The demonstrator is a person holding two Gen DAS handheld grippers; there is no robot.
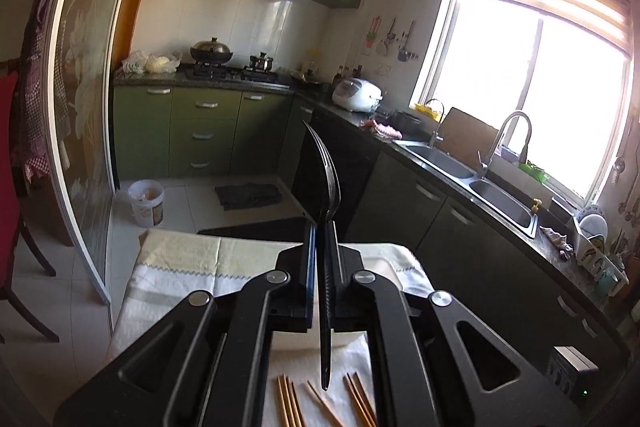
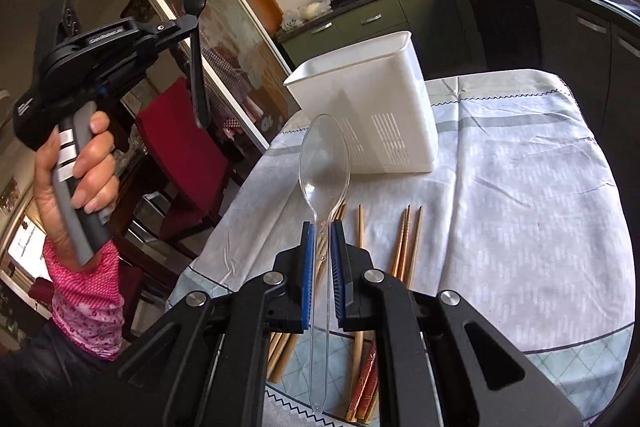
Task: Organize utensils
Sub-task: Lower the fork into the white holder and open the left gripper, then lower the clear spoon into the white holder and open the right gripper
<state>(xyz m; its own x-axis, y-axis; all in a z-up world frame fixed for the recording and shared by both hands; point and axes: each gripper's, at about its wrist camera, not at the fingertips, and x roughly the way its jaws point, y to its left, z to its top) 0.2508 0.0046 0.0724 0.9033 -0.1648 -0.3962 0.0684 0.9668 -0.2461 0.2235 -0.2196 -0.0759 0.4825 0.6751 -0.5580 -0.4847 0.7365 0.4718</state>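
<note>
My left gripper (image 1: 321,227) is shut on a black plastic fork (image 1: 327,179), tines pointing away and up, handle hanging back over the table. The right wrist view shows that gripper (image 2: 191,27) raised at the left in a hand, the black fork (image 2: 198,79) hanging from it. My right gripper (image 2: 322,227) is shut on a clear plastic spoon (image 2: 324,163), bowl forward, lifted above the cloth. A white slotted utensil holder (image 2: 368,107) stands on the table beyond the spoon. Several wooden chopsticks (image 2: 406,247) lie on the cloth beneath the right gripper; more chopsticks (image 1: 288,403) show under the left.
The table wears a pale patterned cloth (image 2: 520,187). A red chair (image 2: 180,147) stands at the table's left. Green kitchen cabinets (image 1: 200,131), a stove with a wok (image 1: 212,53), a rice cooker (image 1: 358,95) and a double sink (image 1: 500,203) line the walls. A bucket (image 1: 147,203) sits on the floor.
</note>
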